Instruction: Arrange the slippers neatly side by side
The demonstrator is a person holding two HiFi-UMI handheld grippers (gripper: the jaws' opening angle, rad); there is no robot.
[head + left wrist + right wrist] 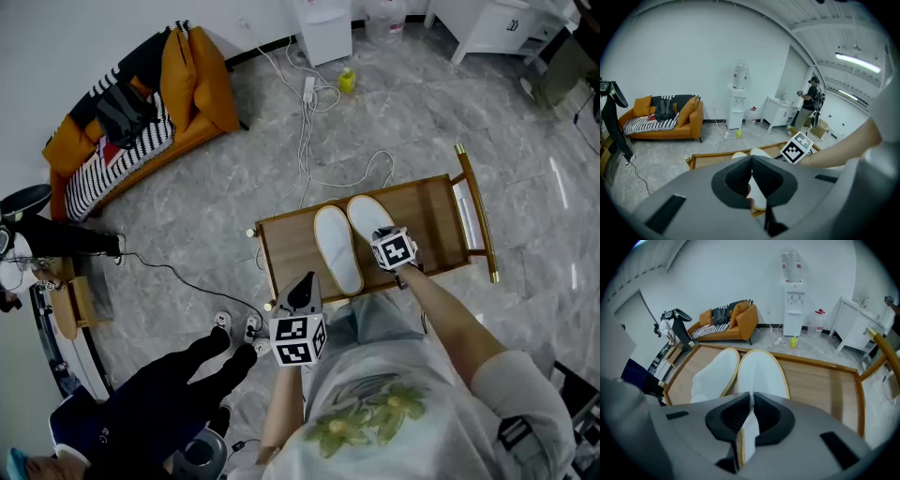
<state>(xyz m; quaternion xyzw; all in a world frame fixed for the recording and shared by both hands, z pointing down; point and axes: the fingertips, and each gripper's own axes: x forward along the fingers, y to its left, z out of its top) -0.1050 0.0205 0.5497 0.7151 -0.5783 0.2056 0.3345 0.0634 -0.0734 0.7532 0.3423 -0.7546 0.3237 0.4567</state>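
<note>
Two white slippers with tan edging lie side by side, toes away from me, on a low wooden table [441,211]. The left slipper [337,248] [715,373] is free. On the heel edge of the right slipper [367,217] [761,373] my right gripper [382,234] [752,401] is shut, with white fabric pinched between its pads. My left gripper [305,279] [751,161] hangs over the table's near left edge, its jaws together and holding nothing. In the left gripper view, both slippers [759,152] show beyond the jaws, beside the right gripper's marker cube [797,147].
The table has raised wooden rims and a brass rail [478,211] at its right end. An orange sofa [141,103] stands at the back left. White cables [305,141] and a yellow bottle [347,82] lie on the floor behind. A person in dark clothes [178,384] is at the lower left.
</note>
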